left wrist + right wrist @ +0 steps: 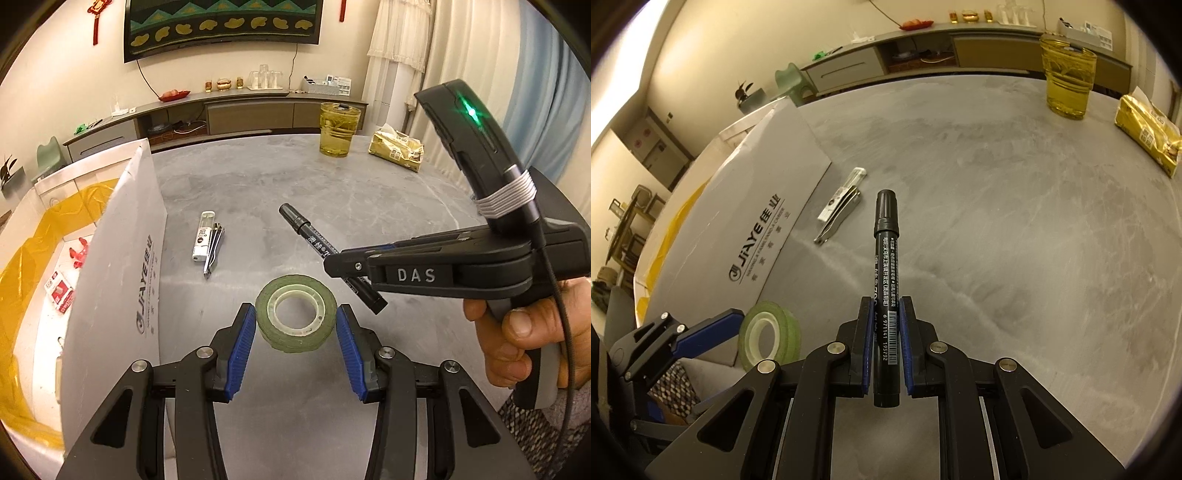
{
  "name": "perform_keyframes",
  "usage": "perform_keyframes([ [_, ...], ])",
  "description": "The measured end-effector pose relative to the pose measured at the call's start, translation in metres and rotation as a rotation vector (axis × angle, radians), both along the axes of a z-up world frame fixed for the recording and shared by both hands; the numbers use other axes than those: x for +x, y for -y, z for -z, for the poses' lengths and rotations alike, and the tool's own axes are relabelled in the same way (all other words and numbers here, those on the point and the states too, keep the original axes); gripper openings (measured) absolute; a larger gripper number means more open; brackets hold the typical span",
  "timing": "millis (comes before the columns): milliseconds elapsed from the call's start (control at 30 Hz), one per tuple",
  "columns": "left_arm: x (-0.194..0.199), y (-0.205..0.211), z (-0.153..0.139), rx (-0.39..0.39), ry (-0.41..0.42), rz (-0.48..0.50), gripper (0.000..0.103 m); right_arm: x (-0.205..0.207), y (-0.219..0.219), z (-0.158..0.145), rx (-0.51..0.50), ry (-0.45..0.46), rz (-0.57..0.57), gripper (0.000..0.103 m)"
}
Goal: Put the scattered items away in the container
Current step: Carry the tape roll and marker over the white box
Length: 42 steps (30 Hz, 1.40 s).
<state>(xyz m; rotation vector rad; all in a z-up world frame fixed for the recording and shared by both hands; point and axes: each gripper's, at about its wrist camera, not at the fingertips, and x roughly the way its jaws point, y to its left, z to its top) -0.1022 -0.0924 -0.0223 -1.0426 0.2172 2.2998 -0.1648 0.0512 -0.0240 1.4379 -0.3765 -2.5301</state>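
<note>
Your right gripper [883, 334] was clamped on the black marker [885, 258], which pointed forward above the grey table [1015, 229]. Your left gripper [296, 325] held the green tape roll [296, 313] between its blue pads [240, 350], lifted beside the white box flap [122, 266]. A lighter [204, 236] and nail clipper [214, 251] lay touching, near that flap.

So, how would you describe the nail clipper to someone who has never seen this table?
Start at the big white box flap standing on the left of the grey table. Just to its right lie two small things side by side, touching: a white lighter and the nail clipper. The clipper is the bare metal one, thinner, on the side away from the flap.
</note>
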Motion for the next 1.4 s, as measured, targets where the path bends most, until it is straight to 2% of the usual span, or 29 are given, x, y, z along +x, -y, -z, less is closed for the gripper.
perform_keyframes([
  [733, 0.038, 0.027, -0.030, 0.039, -0.031, 0.003, 0.046, 0.043, 0.018, -0.009, -0.026, -0.040, -0.011, 0.014],
  [1400, 0.047, 0.059, -0.056, 0.106, -0.038, -0.035, 0.046, 0.071, 0.040, -0.025, -0.064, -0.082, -0.035, 0.014],
])
